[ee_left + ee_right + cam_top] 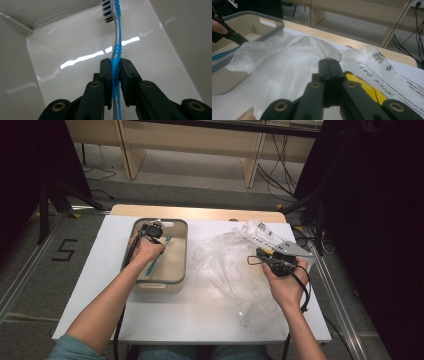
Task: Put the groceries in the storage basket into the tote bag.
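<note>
A blue and silver toothbrush [117, 50] with dark and white bristles hangs inside the beige bin [177, 265], head toward its floor, handle pinched between black fingers [106, 72]. A crumpled clear plastic bag [225, 265] lies on the white surface [100, 285] just beside the bin, its printed edge raised.

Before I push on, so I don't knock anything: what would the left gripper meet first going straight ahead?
Probably the bin's pale floor or far wall: the left gripper, clamped on the toothbrush, points down into it. How far off is unclear.
</note>
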`<act>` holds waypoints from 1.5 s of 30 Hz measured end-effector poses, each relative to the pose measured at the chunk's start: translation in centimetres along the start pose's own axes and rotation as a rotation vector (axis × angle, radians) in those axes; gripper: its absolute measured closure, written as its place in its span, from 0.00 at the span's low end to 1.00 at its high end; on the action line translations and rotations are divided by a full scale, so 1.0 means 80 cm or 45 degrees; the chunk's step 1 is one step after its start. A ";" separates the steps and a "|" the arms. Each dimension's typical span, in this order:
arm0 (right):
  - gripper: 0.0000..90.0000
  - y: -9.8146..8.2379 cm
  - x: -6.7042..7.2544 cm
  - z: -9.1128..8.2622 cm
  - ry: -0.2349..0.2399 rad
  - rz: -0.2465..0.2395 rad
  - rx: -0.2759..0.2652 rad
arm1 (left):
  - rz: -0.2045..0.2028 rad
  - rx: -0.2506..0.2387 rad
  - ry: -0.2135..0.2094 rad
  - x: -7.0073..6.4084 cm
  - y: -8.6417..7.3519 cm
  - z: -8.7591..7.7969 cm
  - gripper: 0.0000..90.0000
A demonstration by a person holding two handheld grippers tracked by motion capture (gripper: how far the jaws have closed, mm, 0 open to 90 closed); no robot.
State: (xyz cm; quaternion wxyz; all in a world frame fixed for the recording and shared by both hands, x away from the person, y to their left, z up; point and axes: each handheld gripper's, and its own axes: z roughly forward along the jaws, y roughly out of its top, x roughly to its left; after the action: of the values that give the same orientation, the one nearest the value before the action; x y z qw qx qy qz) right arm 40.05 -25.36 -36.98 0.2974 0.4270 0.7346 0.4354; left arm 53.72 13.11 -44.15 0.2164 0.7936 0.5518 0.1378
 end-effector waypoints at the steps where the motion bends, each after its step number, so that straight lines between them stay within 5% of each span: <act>1: 1.00 0.000 0.000 0.000 0.000 -0.001 -0.001 | 0.004 -0.007 0.000 0.000 0.000 -0.001 0.89; 45: 1.00 0.000 0.002 0.001 -0.003 0.000 -0.014 | 0.057 -0.251 -0.027 -0.010 0.003 -0.053 0.89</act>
State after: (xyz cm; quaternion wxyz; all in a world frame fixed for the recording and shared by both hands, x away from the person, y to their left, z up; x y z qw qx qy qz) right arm 40.04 -25.21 -37.01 0.3006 0.4259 0.7319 0.4388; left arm 51.73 13.11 -40.33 0.2960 0.7821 0.5152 0.1877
